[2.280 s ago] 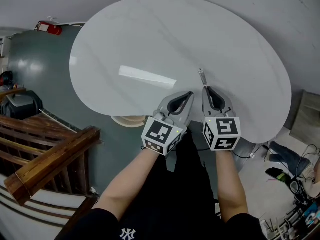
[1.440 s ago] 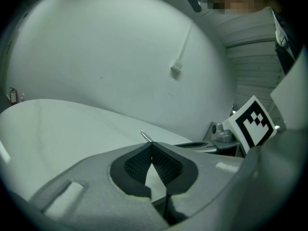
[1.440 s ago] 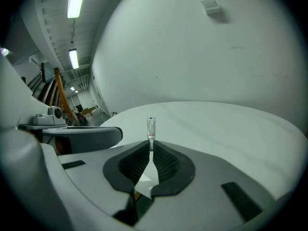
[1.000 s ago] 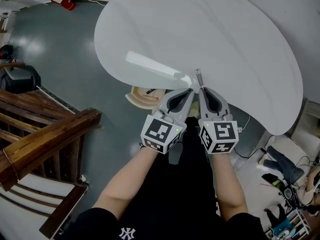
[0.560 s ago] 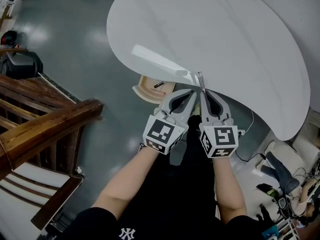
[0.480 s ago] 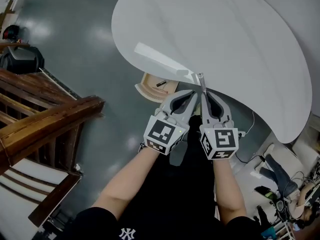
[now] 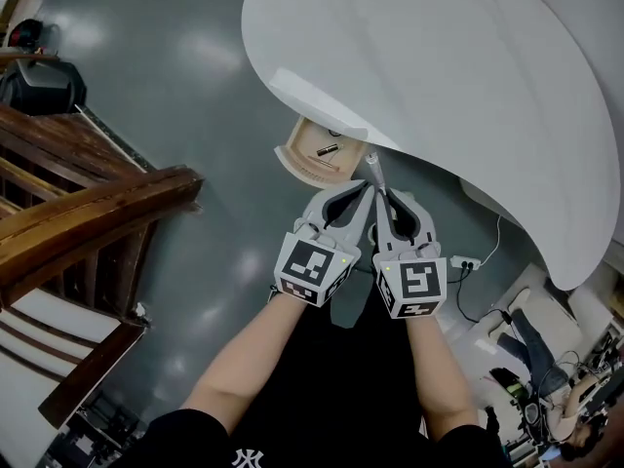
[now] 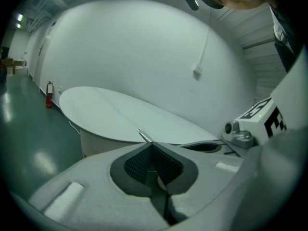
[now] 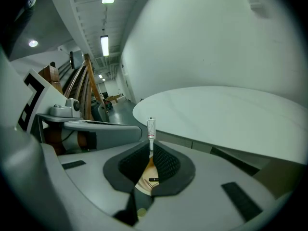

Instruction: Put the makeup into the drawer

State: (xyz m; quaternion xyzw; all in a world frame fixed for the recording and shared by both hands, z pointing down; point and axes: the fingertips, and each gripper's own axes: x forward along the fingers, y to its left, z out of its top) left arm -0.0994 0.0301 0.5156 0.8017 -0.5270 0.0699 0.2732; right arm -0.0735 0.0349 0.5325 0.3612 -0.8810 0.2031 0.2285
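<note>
Right tool (image 9: 150, 147) grips makeup tube (image 9: 151, 127) by its end, likely to drop it into drawer (image 7: 304, 168) just ahead; left tool (image 8: 153, 148) closed, empty.

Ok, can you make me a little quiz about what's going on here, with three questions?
1. True or false: the drawer under the white table is shut.
2. Fill the gap: the left gripper has its fingers together and holds ____.
3. What is pinched in the right gripper?
A) a makeup tube
B) a spoon
C) a cup

Key: 1 false, the drawer is pulled out. 2 nothing. 3 A.
</note>
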